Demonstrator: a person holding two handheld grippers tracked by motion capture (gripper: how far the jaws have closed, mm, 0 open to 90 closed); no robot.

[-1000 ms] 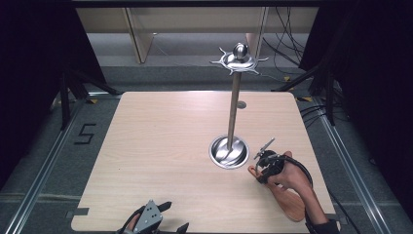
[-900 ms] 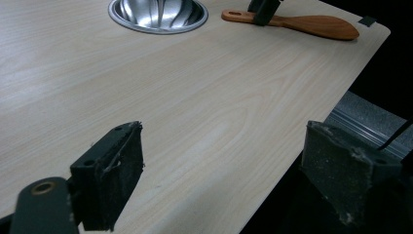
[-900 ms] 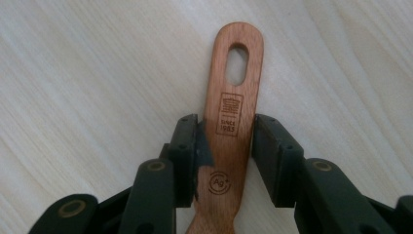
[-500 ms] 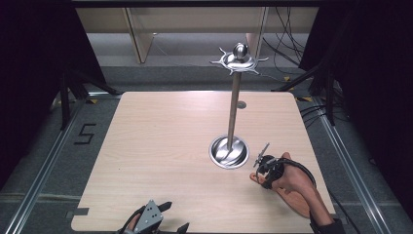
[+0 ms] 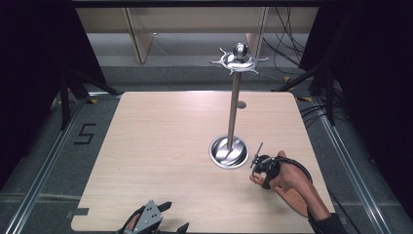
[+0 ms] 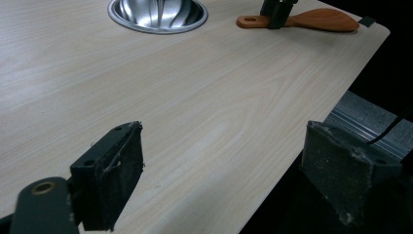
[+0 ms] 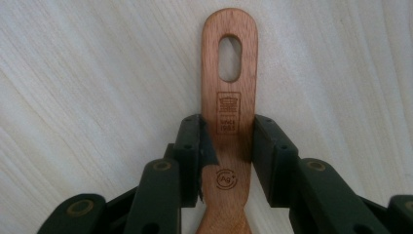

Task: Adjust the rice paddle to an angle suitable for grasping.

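Shifted slightly toward the near edge of the desk [image 5: 160, 146] since a second ago: right hand [image 5: 292, 187], with the right gripper [image 5: 256, 157] just beside the steel base of the stand [image 5: 229, 152]. Forearm stretched in from the near right corner, wrist low over the wood. Fingers [image 7: 192, 146] just closed, now pinching the flat handle of the wooden spatula [image 7: 229, 112] from both sides, below its oval hanging hole. Spatula lying flat on the desk, handle end toward the stand, blade toward the desk's right edge. Left gripper [image 5: 151, 219] at the near edge, fingers [image 6: 109, 175] spread wide, nothing between. Counted: one spatula, one stand, two grippers.
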